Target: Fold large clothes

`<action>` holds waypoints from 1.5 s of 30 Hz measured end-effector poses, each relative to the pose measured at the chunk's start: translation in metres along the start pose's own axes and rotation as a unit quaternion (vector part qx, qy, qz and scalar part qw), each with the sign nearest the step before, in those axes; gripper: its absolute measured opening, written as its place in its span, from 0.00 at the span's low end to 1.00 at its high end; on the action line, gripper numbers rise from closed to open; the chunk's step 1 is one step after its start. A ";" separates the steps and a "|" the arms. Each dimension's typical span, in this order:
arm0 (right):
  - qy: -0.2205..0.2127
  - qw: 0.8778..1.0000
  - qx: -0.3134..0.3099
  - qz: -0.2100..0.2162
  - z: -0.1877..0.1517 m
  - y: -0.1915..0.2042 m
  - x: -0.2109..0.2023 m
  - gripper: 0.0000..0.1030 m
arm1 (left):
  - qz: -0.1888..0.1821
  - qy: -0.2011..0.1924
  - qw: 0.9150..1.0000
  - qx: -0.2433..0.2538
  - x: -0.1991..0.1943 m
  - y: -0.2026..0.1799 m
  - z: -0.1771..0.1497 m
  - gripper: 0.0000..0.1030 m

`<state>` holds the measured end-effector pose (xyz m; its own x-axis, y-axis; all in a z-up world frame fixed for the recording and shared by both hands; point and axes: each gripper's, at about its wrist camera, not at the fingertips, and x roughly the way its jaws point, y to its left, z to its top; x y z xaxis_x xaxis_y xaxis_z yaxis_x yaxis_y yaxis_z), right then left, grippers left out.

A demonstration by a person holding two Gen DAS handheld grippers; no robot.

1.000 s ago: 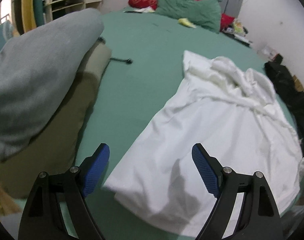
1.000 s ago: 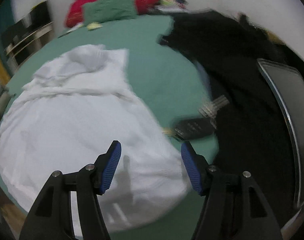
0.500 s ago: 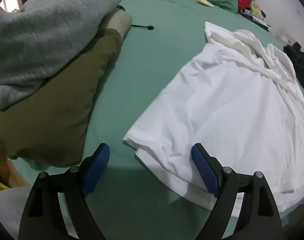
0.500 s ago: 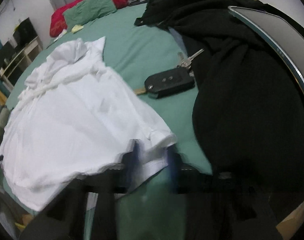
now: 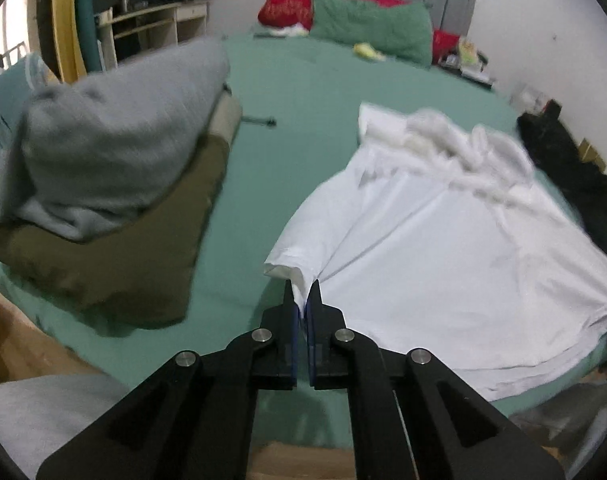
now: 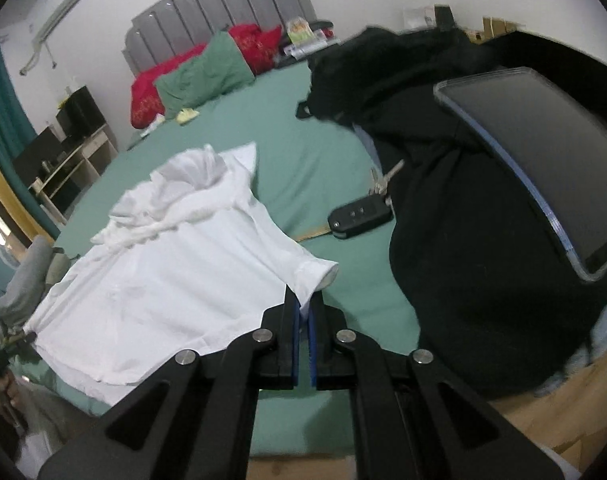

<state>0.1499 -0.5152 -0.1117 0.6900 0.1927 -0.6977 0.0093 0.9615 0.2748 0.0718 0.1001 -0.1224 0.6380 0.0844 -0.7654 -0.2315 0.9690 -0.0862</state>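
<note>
Tongs on both sides have just been closing and now clamp cloth: left tongs (image 5: 302,300) pinch one near corner of the white shirt (image 5: 443,248), right tongs (image 6: 303,304) pinch the other near corner, by the rolled hem (image 6: 317,274). A second ago both sets stood apart above the fabric; both corners now look drawn up off the bed (image 5: 303,92). Judgement: hem secured, next step likely carrying it toward the collar for the first fold. Shirt lies spread near the bed's foot edge, collar toward the pillows (image 5: 367,28). Grey and olive garments (image 5: 115,168) stacked at the bed's left edge; black clothing (image 6: 463,220), car key (image 6: 359,216) and tablet (image 6: 543,168) at its right edge. No containers visible.
</note>
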 end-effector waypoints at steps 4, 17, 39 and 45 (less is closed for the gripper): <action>-0.020 1.000 -0.022 0.002 0.001 0.008 -0.030 0.03 | -0.005 -0.023 1.000 -0.005 -0.034 0.008 0.006 0.03; -0.085 0.996 -0.039 0.006 0.012 0.006 -0.112 0.03 | -0.028 -0.075 0.997 -0.021 -0.125 0.017 0.018 0.03; -0.102 0.993 -0.058 0.002 0.168 0.020 0.095 0.03 | -0.008 -0.079 0.996 -0.036 0.072 -0.028 0.177 0.03; -0.068 0.995 -0.072 -0.008 0.178 0.025 0.161 0.05 | 0.003 -0.027 0.999 -0.043 0.147 -0.023 0.189 0.07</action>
<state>0.3899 -0.4953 -0.0997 0.7825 0.1577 -0.6023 -0.0757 0.9843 0.1595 0.3100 0.1339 -0.1128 0.6746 0.1050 -0.7307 -0.2963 0.9451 -0.1378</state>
